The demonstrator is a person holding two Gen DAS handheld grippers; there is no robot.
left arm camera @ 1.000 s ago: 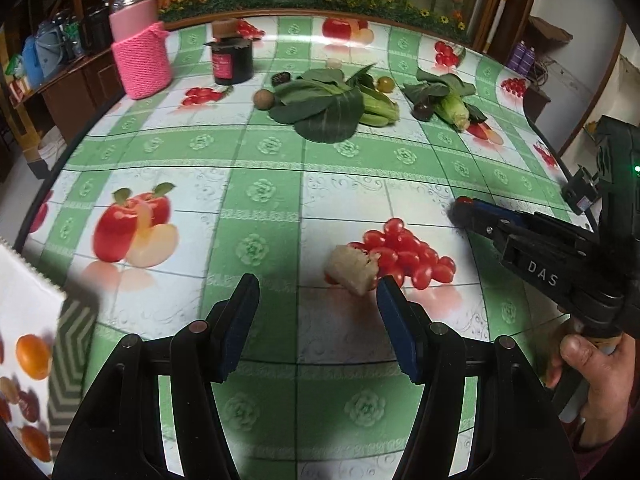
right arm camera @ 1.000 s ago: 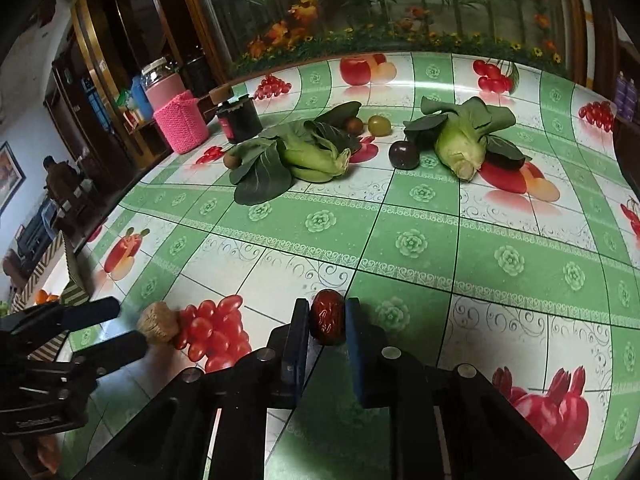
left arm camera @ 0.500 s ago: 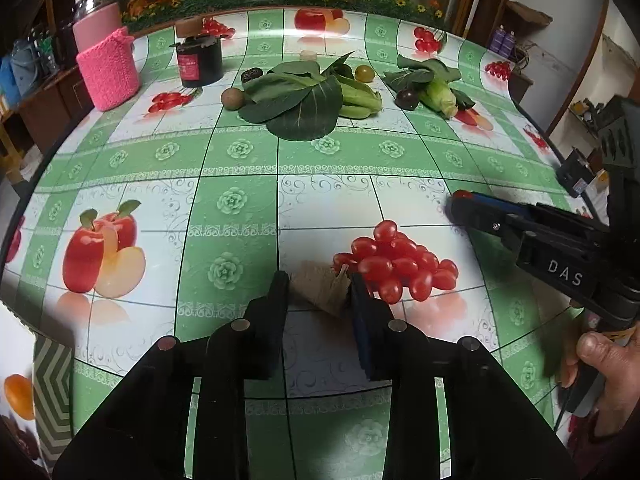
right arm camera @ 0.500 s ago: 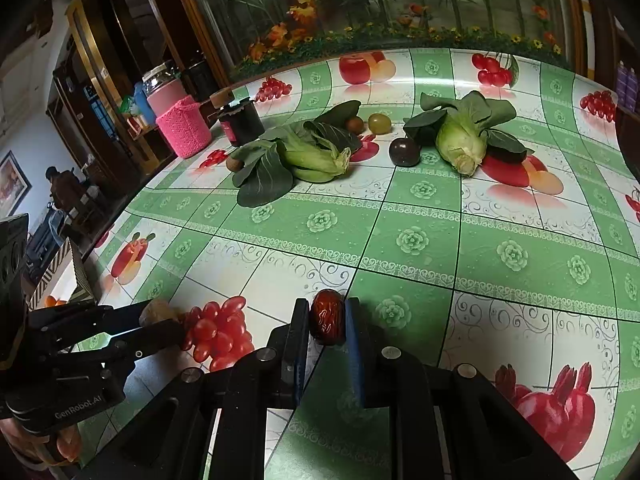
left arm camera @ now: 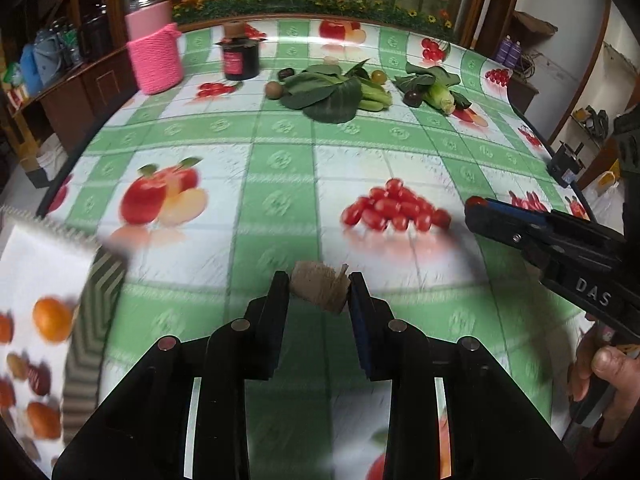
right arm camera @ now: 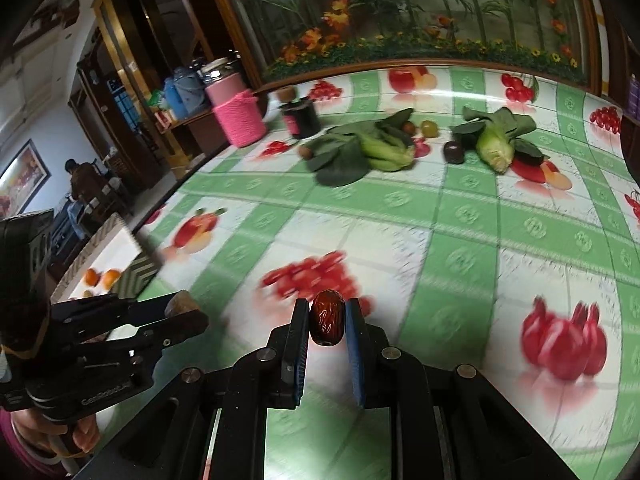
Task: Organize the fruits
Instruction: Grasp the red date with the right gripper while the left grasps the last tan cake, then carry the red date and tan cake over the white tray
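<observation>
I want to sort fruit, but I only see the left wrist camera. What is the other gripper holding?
Observer: The right gripper is shut on a wrinkled, dark red fruit, likely a date.
Operator: How does my tan lump look from there?
Observer: From the side, the tan lump sits right at the tips of the left gripper.
Operator: Anyone else around?
Observer: A person is far back in the room, beyond the left edge of the table.
</observation>
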